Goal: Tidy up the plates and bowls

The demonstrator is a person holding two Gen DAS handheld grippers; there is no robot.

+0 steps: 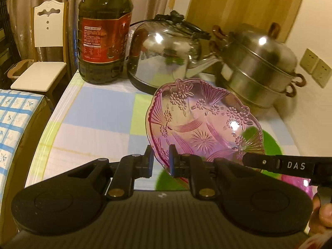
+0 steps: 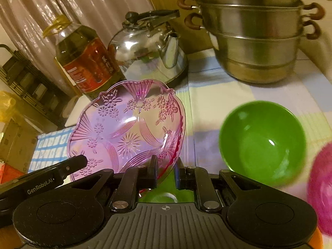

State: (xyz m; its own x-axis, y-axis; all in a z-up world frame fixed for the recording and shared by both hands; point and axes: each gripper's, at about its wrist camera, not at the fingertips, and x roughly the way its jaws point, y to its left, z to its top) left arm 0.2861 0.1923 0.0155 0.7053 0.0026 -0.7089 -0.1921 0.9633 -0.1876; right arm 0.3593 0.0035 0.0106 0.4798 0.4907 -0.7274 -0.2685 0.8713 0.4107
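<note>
A clear pink glass plate (image 1: 199,122) with a flower pattern is held tilted above the table. My left gripper (image 1: 161,161) is shut on its near rim. My right gripper (image 2: 166,172) is shut on the opposite rim of the same plate (image 2: 124,128); a finger of it reaches in at the lower right of the left wrist view (image 1: 290,165). A green bowl (image 2: 262,143) sits on the checked tablecloth to the right, and green shows under the plate in the left wrist view (image 1: 267,143). A pink bowl (image 2: 321,188) lies at the far right edge, blurred.
A large oil bottle (image 1: 103,33), a steel kettle (image 1: 164,56) and a stacked steel steamer pot (image 1: 257,66) stand along the table's far side. A white chair (image 1: 41,62) stands beyond the left table edge. Wall sockets (image 1: 315,66) are at right.
</note>
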